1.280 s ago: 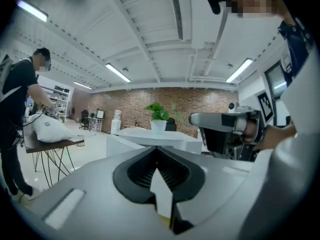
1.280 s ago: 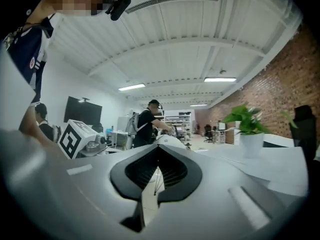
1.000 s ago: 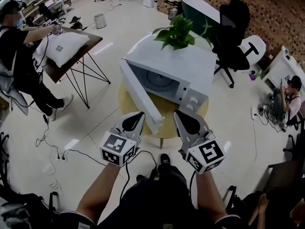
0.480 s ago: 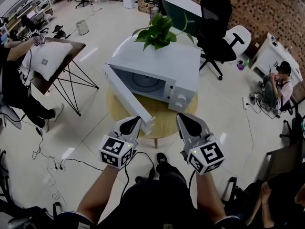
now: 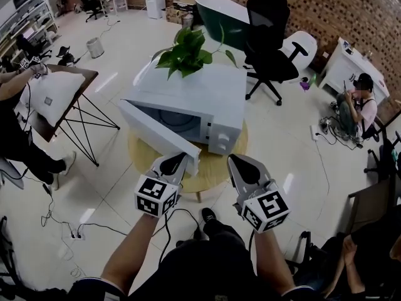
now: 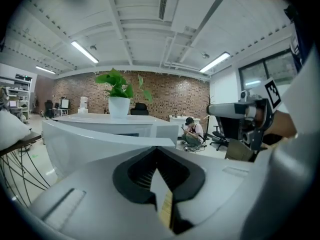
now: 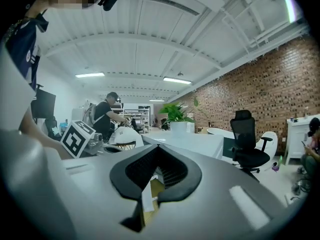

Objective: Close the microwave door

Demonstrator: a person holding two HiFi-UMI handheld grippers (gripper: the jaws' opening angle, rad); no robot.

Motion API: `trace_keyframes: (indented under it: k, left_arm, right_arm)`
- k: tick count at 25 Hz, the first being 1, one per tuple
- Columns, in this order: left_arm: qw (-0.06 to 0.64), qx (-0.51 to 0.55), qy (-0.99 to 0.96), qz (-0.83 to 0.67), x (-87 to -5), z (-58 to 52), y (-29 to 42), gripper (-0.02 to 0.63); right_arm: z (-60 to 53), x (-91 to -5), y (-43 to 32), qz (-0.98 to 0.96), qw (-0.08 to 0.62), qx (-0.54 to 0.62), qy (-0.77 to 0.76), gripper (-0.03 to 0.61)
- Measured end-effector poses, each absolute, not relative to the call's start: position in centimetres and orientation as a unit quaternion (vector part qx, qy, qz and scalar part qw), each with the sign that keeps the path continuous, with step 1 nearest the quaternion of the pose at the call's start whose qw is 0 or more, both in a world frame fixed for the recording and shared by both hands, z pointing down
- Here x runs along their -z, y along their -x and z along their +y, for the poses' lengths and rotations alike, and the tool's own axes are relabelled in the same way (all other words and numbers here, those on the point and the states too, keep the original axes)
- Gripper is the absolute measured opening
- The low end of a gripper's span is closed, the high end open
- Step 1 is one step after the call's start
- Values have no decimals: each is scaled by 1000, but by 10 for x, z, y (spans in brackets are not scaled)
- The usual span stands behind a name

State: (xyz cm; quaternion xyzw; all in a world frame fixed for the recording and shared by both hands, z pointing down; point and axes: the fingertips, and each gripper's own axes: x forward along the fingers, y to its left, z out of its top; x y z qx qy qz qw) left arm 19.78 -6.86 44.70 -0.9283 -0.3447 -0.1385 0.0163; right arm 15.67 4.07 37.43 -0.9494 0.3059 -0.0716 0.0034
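A white microwave (image 5: 207, 93) stands on a round wooden table (image 5: 216, 168) with a potted plant (image 5: 185, 52) on top. Its door (image 5: 156, 133) hangs partly open, hinged at the left, its free edge pointing toward me. My left gripper (image 5: 171, 165) is shut and empty, its tip right beside that free edge; whether they touch I cannot tell. My right gripper (image 5: 245, 167) is shut and empty, just before the table's front right. In the left gripper view the door (image 6: 95, 144) fills the space ahead of the left gripper (image 6: 158, 151). The right gripper (image 7: 156, 151) faces the microwave top (image 7: 197, 143).
A black office chair (image 5: 266, 30) stands behind the microwave. At the left is a folding table with a white pillow (image 5: 53, 96) and a person (image 5: 12, 130) beside it. Another person (image 5: 357, 105) sits on the floor at the right. Cables (image 5: 69, 221) run across the floor.
The door stands at a narrower angle to the microwave front than a second ago. My left gripper has moved up beside its free edge. Both grippers have stayed shut.
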Motion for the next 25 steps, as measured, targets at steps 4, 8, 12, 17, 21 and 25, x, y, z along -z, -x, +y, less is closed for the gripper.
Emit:
trace_keyframes:
  k: [4, 8, 12, 17, 21, 25]
  left_arm:
    - [38, 135, 926, -351, -446, -52, -215, 8]
    - [42, 129, 926, -352, -444, -35, -238, 8]
    - [30, 127, 931, -341, -445, -25, -258, 8]
    - [20, 123, 936, -330, -444, -16, -280, 8]
    - [20, 119, 937, -329, -443, -15, -281, 9]
    - [23, 118, 937, -327, -443, -15, -280, 9]
  right_arm:
    - [56, -376, -160, 298, 6, 73, 952, 2]
    - [70, -378, -168, 288, 8, 73, 955, 2]
    - [76, -383, -175, 288, 8, 81, 954, 2]
    - [81, -388, -181, 288, 5, 89, 953, 2]
    - [83, -387, -186, 291, 3, 90, 953, 2]
    - [81, -387, -187, 298, -1, 91, 950, 2]
